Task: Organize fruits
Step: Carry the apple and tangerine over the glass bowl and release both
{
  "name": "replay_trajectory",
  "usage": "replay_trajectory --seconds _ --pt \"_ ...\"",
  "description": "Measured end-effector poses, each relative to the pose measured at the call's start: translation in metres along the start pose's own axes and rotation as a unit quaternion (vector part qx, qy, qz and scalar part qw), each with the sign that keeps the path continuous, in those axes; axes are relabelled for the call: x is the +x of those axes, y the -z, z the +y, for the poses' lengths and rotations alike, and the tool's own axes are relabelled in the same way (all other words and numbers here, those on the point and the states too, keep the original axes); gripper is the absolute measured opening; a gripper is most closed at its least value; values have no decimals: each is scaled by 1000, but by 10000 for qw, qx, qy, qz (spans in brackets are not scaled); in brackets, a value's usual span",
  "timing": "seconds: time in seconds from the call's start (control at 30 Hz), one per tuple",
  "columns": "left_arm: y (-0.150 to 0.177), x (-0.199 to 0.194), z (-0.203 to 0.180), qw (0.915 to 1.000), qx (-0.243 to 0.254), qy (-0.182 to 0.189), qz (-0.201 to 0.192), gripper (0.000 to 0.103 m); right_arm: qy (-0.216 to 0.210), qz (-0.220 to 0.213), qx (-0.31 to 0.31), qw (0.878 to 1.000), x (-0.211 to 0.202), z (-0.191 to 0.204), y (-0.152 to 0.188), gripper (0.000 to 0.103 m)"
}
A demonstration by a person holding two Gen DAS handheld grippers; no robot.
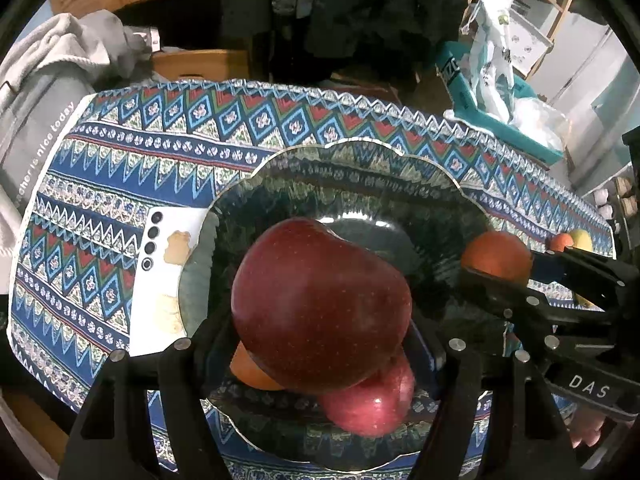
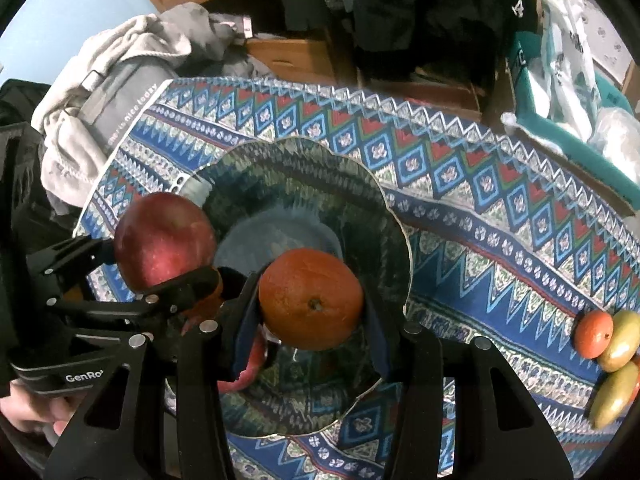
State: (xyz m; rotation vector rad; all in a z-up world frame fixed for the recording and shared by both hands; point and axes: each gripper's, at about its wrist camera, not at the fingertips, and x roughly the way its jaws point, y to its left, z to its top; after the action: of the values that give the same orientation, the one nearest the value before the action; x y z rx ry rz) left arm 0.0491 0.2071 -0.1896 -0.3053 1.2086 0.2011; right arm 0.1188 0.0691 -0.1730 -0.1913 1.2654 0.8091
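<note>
One dark red apple (image 1: 320,304) is clamped in the left gripper (image 1: 320,344) and one orange (image 2: 311,298) in the right gripper (image 2: 312,320), both held over the glass plate (image 2: 384,208). Two fruits are seen lying in it: one pink apple (image 1: 372,404), one orange fruit (image 1: 250,370). Beside it, three more (image 2: 608,356) are counted.

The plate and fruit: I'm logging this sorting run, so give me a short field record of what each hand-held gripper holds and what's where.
left hand-held gripper: shut on red apple, above plate
right hand-held gripper: shut on orange, above plate
plate: dark, scalloped rim, on patterned tablecloth
already in plate: pink-red apple, another orange fruit
off plate: small orange fruit and yellow-green fruits on the cloth
beside plate: white phone, partly under the rim
</note>
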Motion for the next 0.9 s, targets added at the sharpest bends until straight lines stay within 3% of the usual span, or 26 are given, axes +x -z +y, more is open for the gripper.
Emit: replay_trajectory --seconds 0.53,0.73,0.9 --pt "3 6 -4 9997 130 6 198 75 -156 176 276 9993 9 -19 9 48" --pt "5 -9 -10 9994 308 -148 -61 75 -243 170 324 9990 7 -19 12 57" --pt "4 -13 -9 9996 244 -95 -82 75 -278 172 344 9989 4 -18 14 58"
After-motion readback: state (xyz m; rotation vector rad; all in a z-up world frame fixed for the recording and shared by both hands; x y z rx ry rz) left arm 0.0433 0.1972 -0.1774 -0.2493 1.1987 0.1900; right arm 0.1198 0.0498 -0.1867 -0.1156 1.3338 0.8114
